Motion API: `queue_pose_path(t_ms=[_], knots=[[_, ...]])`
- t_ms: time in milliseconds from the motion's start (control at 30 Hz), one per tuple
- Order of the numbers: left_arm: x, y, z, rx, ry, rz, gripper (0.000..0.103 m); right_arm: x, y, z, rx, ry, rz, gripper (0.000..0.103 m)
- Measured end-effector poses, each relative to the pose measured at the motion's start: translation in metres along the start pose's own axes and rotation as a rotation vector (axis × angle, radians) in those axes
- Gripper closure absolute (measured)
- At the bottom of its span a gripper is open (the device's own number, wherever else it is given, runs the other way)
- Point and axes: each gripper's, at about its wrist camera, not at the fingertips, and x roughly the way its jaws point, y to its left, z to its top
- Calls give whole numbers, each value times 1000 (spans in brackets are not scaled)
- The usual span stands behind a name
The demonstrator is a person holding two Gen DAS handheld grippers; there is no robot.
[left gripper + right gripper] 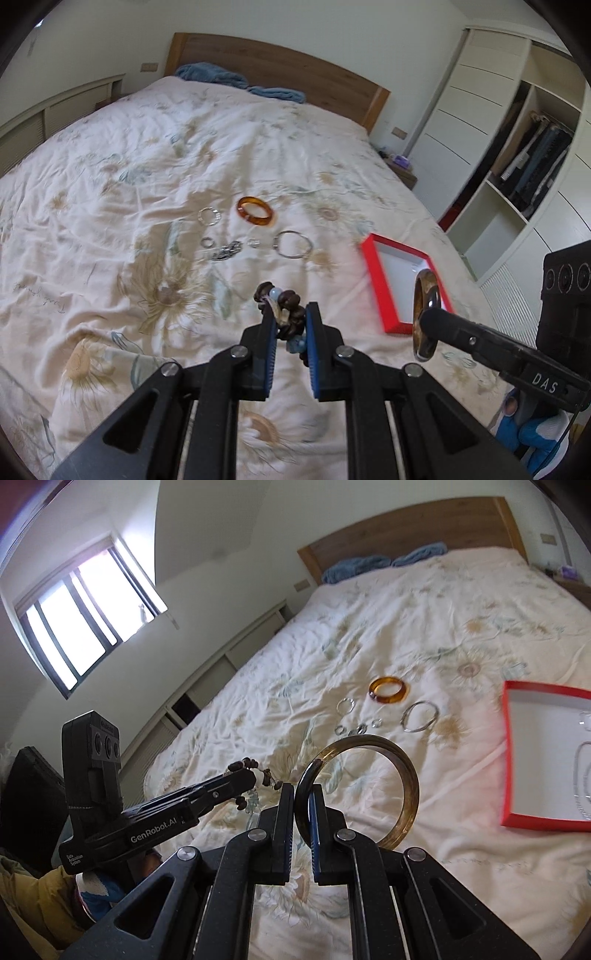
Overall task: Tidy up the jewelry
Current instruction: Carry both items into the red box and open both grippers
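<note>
Bed (110, 155) bears bangle (255, 211), rings (209, 215); red box (380, 280).

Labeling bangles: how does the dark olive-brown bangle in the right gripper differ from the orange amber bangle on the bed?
The dark olive-brown bangle is held off the bed, standing on edge in the right gripper; the orange amber bangle lies flat on the floral bedspread, untouched. The held one is duller and darker, the lying one brighter orange. Both are translucent, rigid rings.

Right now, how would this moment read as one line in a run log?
left gripper: shut on beaded bracelet | right gripper: shut on brown bangle | red box: open on bed | amber bangle: on quilt
</note>
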Motion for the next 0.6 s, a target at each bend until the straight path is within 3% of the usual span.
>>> queue_pose_path(t_ms=[333, 600], knots=[[-22, -70, -8, 99, -5, -77, 90, -75, -17, -17, 37, -119, -54, 95], [-4, -113, -14, 174, 46, -120, 90, -112, -50, -28, 92, -174, -116, 95]])
